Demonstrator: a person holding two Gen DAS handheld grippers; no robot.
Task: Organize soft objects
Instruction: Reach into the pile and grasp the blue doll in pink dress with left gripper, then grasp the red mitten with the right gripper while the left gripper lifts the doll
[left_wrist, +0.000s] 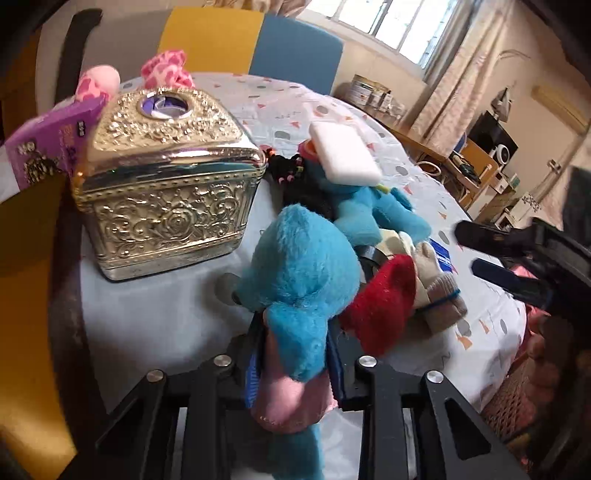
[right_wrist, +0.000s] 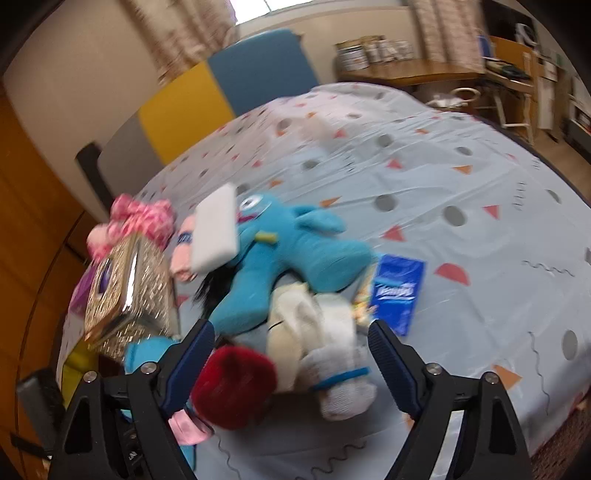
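Observation:
My left gripper (left_wrist: 295, 354) is shut on a blue-and-pink plush toy (left_wrist: 299, 280), held just above the table. Beside it lie a red plush piece (left_wrist: 384, 299), rolled pale socks (left_wrist: 436, 280) and a second blue plush (left_wrist: 373, 210) with a white sponge (left_wrist: 345, 153) on top. My right gripper (right_wrist: 291, 343) is open, its jaws spread over the red plush (right_wrist: 236, 387) and the socks (right_wrist: 325, 354); it also shows at the right edge of the left wrist view (left_wrist: 495, 254). The second blue plush (right_wrist: 291, 254) and the sponge (right_wrist: 218, 229) lie beyond it.
An ornate gold tissue box (left_wrist: 166, 192) stands left of the pile, with a purple packet (left_wrist: 48, 144) and pink plush (left_wrist: 166, 68) behind it. A blue tissue pack (right_wrist: 397, 291) lies on the patterned tablecloth (right_wrist: 461, 184). Chairs stand at the far table edge.

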